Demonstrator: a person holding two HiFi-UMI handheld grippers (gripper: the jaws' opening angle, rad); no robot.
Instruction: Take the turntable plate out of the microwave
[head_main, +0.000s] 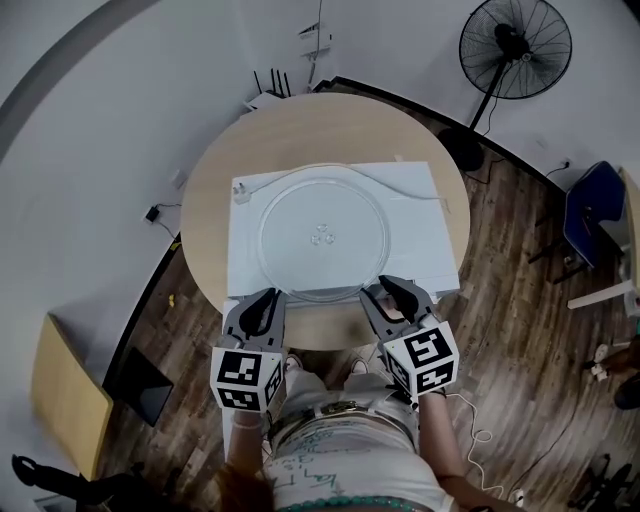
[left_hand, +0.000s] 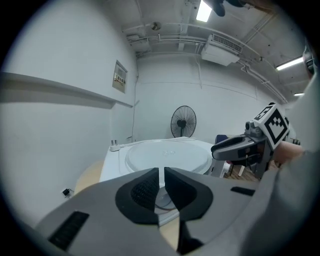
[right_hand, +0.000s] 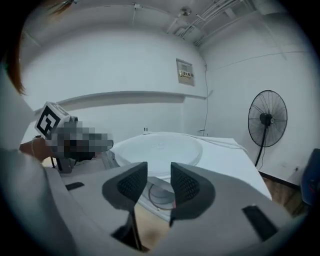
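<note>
Closest to the head camera is the person's torso, at 6 o'clock in that view, with both forearms reaching up toward a round wooden table. On the table stands a white microwave, seen from above. The turntable plate, clear glass and round, lies flat on top of the microwave, well out of the oven and covering most of its top.

From the plate's centre, the left gripper sits at about 7 o'clock and the right gripper at about 5 o'clock. Both have their tips at the microwave's near edge, just beside the plate's near rim.

In the left gripper view the two dark pads are together with only a thin slit between them, and nothing is caught there. In the right gripper view the jaws stand apart with a clear gap. The plate lies beyond their tips and neither pad presses on it.

A white plug rests on the microwave's top at about 9 o'clock from the plate. Off the table, a standing fan is at 1 o'clock and a blue chair at 3 o'clock, both on the wood floor.
</note>
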